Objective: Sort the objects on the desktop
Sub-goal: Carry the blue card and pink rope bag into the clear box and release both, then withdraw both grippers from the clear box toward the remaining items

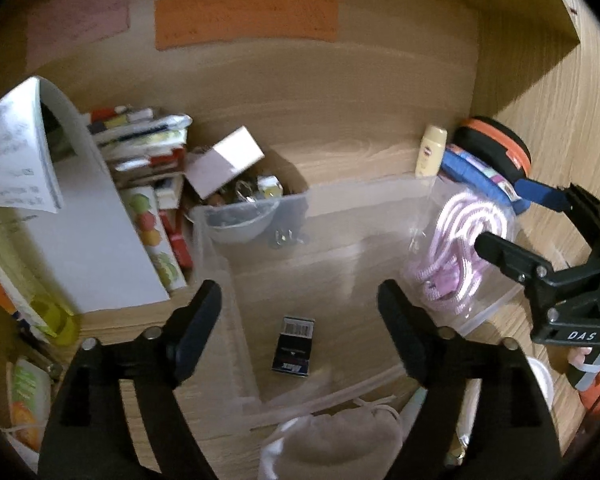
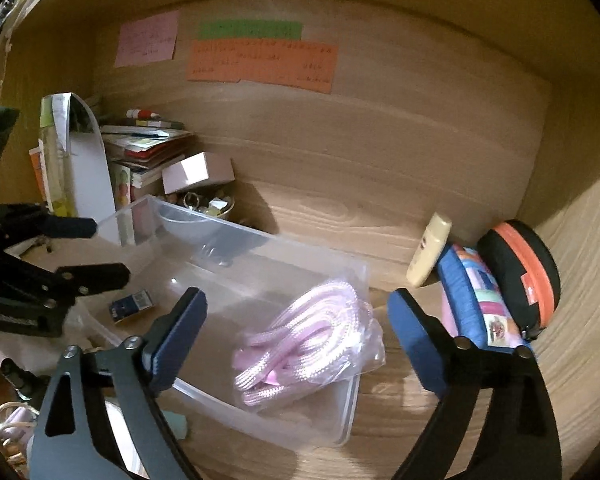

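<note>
A clear plastic bin [image 1: 220, 256] [image 2: 352, 408] stands on the wooden desk. In it lie a small dark box with a barcode [image 1: 294, 346] [image 2: 132, 305] and a bagged coil of pink rope [image 1: 456, 248] [image 2: 308, 336]. My left gripper [image 1: 300, 320] is open and empty above the box; it also shows in the right wrist view [image 2: 100, 248]. My right gripper [image 2: 296, 340] is open and empty over the rope bag; it shows in the left wrist view [image 1: 524, 220] at the right.
A stack of books and papers [image 1: 140, 160] [image 2: 148, 144], a white folder [image 1: 80, 220], a tilted white box [image 1: 224, 160] over a bowl of small items [image 2: 208, 204], a cream bottle [image 1: 432, 150] [image 2: 428, 256], a blue pouch [image 2: 480, 300], a black-orange case [image 1: 500, 148] [image 2: 520, 272], a grey drawstring bag [image 1: 340, 436].
</note>
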{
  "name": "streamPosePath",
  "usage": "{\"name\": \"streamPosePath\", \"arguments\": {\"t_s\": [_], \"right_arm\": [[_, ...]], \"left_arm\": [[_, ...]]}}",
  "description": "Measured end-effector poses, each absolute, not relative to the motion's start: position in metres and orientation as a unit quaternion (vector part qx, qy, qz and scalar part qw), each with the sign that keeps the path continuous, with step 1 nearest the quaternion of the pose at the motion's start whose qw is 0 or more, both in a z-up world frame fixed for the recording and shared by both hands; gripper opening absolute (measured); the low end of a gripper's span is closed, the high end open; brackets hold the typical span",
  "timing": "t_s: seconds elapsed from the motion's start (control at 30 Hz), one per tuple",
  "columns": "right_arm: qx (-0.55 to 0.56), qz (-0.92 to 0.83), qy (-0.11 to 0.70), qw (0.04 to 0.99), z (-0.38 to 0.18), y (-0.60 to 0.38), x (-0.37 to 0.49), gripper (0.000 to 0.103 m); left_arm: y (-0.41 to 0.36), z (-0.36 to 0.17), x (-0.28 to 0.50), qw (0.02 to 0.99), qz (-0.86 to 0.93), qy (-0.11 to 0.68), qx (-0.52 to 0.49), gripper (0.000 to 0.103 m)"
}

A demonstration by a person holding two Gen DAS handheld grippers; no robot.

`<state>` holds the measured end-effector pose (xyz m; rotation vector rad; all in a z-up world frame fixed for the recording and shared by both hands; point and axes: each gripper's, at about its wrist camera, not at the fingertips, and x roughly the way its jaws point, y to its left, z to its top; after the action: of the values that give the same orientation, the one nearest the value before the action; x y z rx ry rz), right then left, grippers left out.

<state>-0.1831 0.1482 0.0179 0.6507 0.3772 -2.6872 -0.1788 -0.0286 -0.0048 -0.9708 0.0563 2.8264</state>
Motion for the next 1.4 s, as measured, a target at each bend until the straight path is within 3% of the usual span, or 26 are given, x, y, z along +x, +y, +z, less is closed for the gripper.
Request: {"name": "streamPosePath", "arguments": {"t_s": [0.13,0.4,0.87,1.4], "right_arm": [[0.226,-0.95,0.133,0.17,0.025,0.148,-0.178,0.093],[0.218,-0.953,0.12,0.174,0.042,0.151,-0.148,0.097],[0.217,-0.955,0.113,0.167,0.043,0.17,-0.093,0.099],[0.26,-0.948,0.118,0.143,0.006,0.194,-0.058,0.1]], "left_arm": [[-0.037,0.009,-0.167,0.057,0.952,0.01,-0.302,0.097],[-0.047,0.028,-0.136,0.044,0.96,0.011,-0.278,0.1],[-0.061,0.029,-0.081,0.036,0.961,0.012,-0.275,0.101],[-0.069,0.0,-0.012,0.043,0.95,0.0,-0.31,0.101]]}}
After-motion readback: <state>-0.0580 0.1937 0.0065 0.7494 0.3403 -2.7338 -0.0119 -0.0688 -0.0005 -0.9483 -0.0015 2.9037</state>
